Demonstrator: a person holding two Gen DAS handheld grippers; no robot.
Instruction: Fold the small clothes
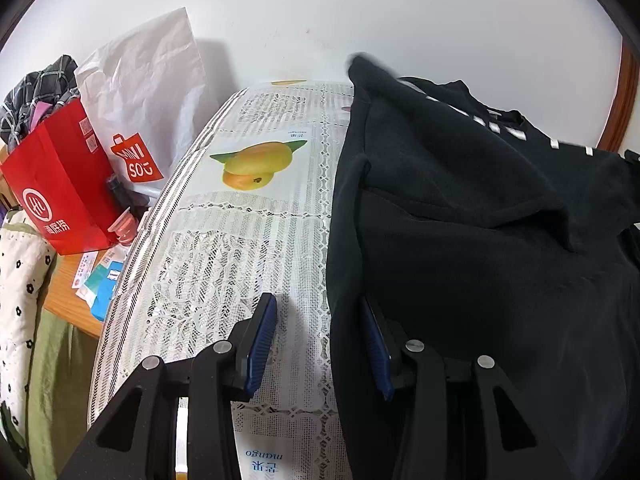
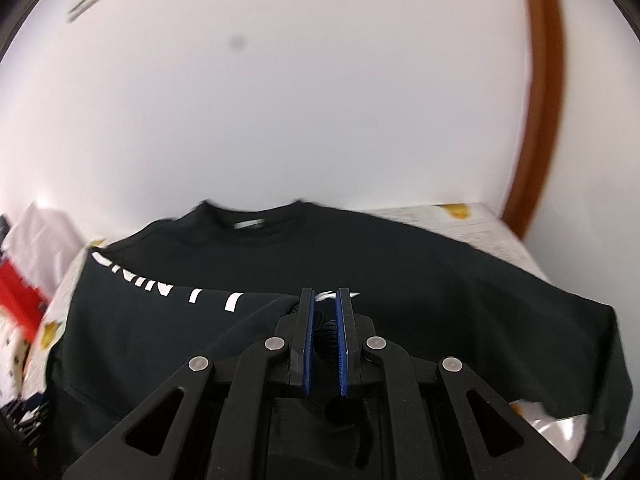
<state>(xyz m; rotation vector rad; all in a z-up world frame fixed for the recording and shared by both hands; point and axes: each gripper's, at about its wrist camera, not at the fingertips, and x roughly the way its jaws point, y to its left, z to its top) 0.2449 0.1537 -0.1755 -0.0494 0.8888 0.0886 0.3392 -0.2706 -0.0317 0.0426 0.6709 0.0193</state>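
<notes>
- A black sweatshirt (image 1: 480, 240) with white letters across its chest lies spread on a table covered by a lace-patterned cloth (image 1: 240, 248) printed with mangoes. Take the sweatshirt as your landmark for everything below.
- Your left gripper (image 1: 320, 344) sits at the sweatshirt's left edge. Its jaws are spread wide and hold nothing. The left finger (image 1: 262, 340) hangs over bare cloth just beside the sweatshirt; the right finger (image 1: 378, 352) touches the black fabric's edge.
- In the left wrist view, one sleeve (image 1: 460, 168) is folded in over the sweatshirt's body, forming a diagonal ridge across it.
- Your right gripper (image 2: 325, 344) is over the middle of the sweatshirt (image 2: 400, 280), pointing toward its collar (image 2: 252, 220). Its jaws are drawn close together, pinching a bunch of ribbed black fabric, seemingly a cuff or hem, between the blue pads (image 2: 309, 344).
- The white letters (image 2: 168, 286) run just beyond the right gripper's tips, partly covered by a fold of the fabric.
- The collar, with a pale label inside, lies at the sweatshirt's far side, near a white wall (image 2: 280, 100).
- Left of the sweatshirt, past the table's edge, stand a red bag (image 1: 60, 188) and a white bag (image 1: 148, 92), with some small packets (image 1: 100, 280) on a wooden surface below them.
- Right of the sweatshirt, a brown wooden frame (image 2: 540, 100) rises along the wall.
</notes>
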